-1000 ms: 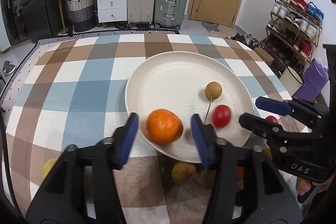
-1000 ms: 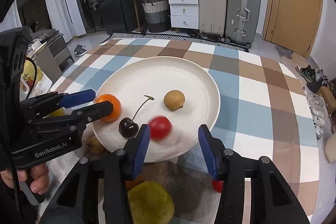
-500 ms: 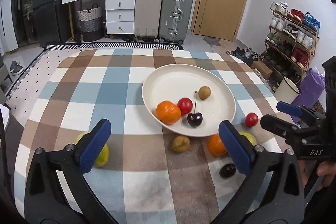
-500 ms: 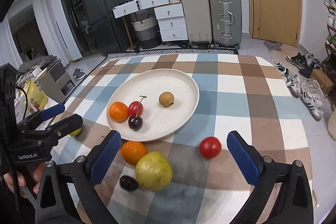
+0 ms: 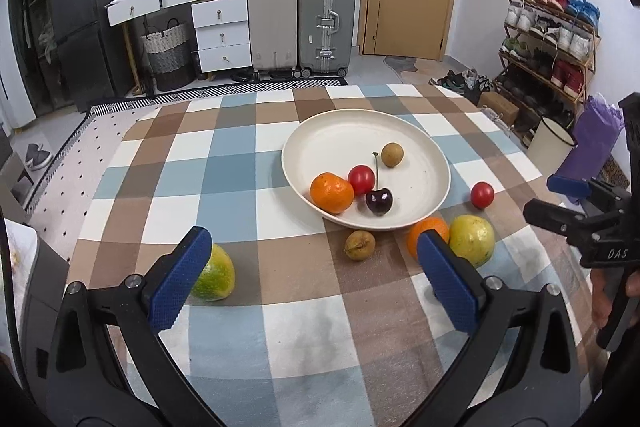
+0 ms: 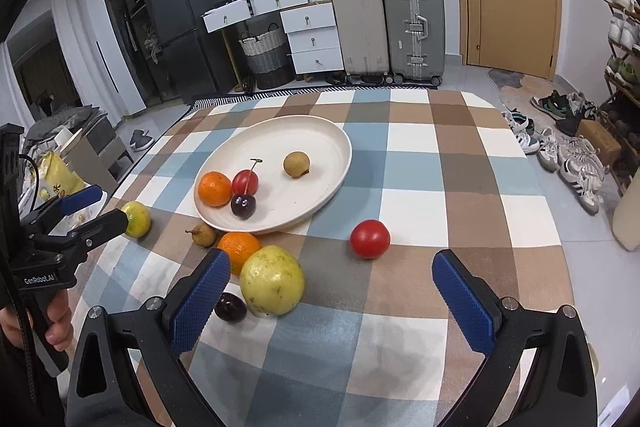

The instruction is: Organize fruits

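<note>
Both tools are spread wide and hold nothing: the left tool [image 5: 312, 277] hangs above the near edge of the tabletop [image 5: 240, 187], and the right tool [image 6: 332, 291] hangs above the same edge further to the right. The plate [image 6: 320, 135] lies near the middle of the tabletop and already carries an orange [image 6: 215, 188], a small tomato [image 6: 245, 182], a cherry [image 6: 243, 206] and a longan [image 6: 296, 164]. Six fruits are not yet on it. A second orange [image 6: 238, 247] and a small brown fruit [image 6: 204, 234] lie just beside the near rim of the plate, a guava [image 6: 272, 279] touches this orange, a dark cherry [image 6: 230, 307] lies near the guava, a bigger tomato [image 6: 370, 239] lies apart on the right, and a green-yellow fruit [image 5: 214, 277] lies alone near the left edge. I judge the main danger is rolling: all these fruits are round, and if a finger pushes one from the side before the tool closes, it may run toward the edge and fall. The guava, orange and dark cherry are crowded, so taking one can knock its neighbour. The guava looks wide, and a weak hold could let it slip. A fruit dropped carelessly on the plate may also push the cherry or the tomato over the low rim.
</note>
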{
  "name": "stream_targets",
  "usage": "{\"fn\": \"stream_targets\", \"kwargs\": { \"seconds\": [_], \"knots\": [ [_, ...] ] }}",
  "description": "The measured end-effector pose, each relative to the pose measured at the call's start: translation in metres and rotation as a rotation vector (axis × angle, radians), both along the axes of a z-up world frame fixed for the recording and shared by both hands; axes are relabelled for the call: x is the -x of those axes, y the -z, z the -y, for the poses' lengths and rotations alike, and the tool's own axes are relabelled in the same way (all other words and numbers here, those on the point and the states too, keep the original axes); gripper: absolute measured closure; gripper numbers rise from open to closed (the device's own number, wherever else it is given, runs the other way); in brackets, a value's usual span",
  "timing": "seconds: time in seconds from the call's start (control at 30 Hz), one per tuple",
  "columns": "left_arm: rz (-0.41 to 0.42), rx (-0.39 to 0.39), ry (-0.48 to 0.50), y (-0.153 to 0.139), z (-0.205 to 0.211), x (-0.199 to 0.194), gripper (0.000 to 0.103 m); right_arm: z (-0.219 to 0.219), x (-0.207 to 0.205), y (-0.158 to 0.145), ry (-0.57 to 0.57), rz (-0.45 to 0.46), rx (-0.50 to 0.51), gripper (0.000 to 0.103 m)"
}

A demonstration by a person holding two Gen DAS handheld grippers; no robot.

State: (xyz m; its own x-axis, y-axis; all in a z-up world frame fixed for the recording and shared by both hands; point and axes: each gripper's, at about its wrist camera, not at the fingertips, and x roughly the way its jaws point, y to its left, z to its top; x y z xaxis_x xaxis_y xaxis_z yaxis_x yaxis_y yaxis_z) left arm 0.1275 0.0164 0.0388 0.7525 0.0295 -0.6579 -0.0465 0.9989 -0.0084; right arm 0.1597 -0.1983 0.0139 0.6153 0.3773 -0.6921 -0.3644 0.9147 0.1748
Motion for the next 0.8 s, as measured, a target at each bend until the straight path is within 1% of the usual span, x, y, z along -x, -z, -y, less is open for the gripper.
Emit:
{"fn": "stream_targets", "kwargs": {
  "seconds": [0.23, 0.37, 0.5, 0.73, 0.8],
  "knots": [
    [-0.012, -0.027, -0.002, 0.003, -0.007, 0.001, 0.001, -0.007, -0.001, 0.01, -0.006, -0.014, -0.003, 0.001],
    [-0.034, -0.014, -0.007, 0.011, -0.014, -0.001, 0.001, -0.011, -0.003, 0.021, 0.0, -0.035, 0.006, 0.001],
    [-0.062, -0.024, -0.011, 0.022, -0.02, -0.003, 0.001, -0.016, -0.006, 0.029, -0.001, -0.051, 0.015, 0.001],
    [-0.09, -0.022, -0.052, 0.035, -0.04, -0.004, 0.001, -0.028, -0.015, 0.044, -0.023, -0.094, 0.023, 0.001],
    [-0.096, -0.005, -0.071, 0.038, -0.05, -0.003, 0.001, -0.029, -0.017, 0.046, -0.041, -0.109, 0.003, 0.001]
  ]
}}
